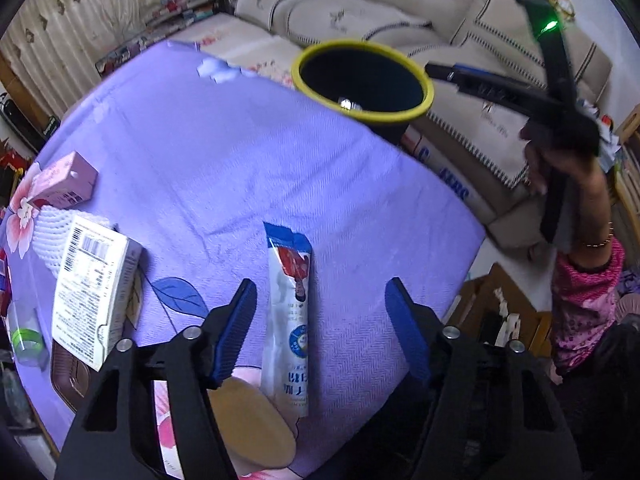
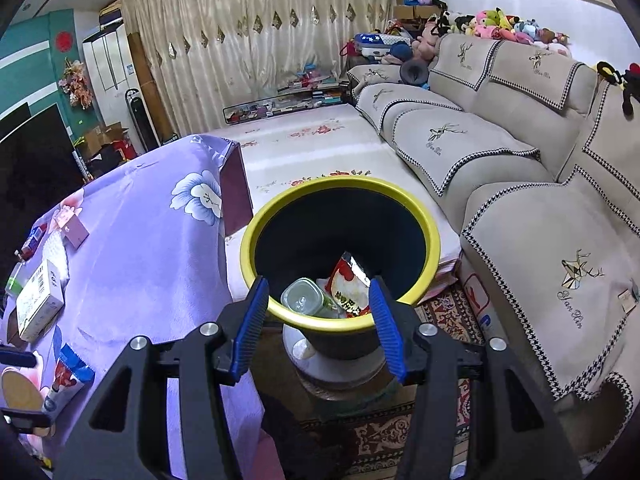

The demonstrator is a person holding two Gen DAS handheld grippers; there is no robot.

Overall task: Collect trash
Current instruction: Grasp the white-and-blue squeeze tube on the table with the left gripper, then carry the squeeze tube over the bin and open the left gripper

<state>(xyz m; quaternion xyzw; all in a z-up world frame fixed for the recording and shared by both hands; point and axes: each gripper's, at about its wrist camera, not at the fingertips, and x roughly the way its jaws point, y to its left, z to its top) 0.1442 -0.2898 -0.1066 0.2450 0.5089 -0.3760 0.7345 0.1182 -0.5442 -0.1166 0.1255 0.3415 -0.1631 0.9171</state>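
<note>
The blue-and-white sachet (image 1: pixel 290 312) lies flat on the purple cloth of the bench (image 1: pixel 240 152), low in the centre of the left wrist view, running lengthwise up the frame between the fingers of the left gripper (image 1: pixel 322 328). Those fingers stand spread to either side of it and are not pressing on it. It looks like a thin, limp foil or plastic packet: very light, probably slick, and likely to fold or slide rather than resist. My guess is that a pinch across its narrow width near the middle would hold best, with the pads coming right down to the cloth, since there is little thickness to catch.

The right gripper (image 2: pixel 316 320) hangs over the yellow-rimmed bin (image 2: pixel 340 204) in the lower centre of its own view, fingers apart with nothing between them. A clear bottle (image 2: pixel 302 296) and a red wrapper (image 2: pixel 350 284) lie at the bottom of the bin.

The sachet's lower end runs close to the left finger's frame, and its print is too small to read. A white box (image 1: pixel 94 292) and a pink box (image 1: pixel 66 180) sit at the left edge; what lies beyond them is cut off. In the left wrist view the bin's inside is dark apart from one glint.
</note>
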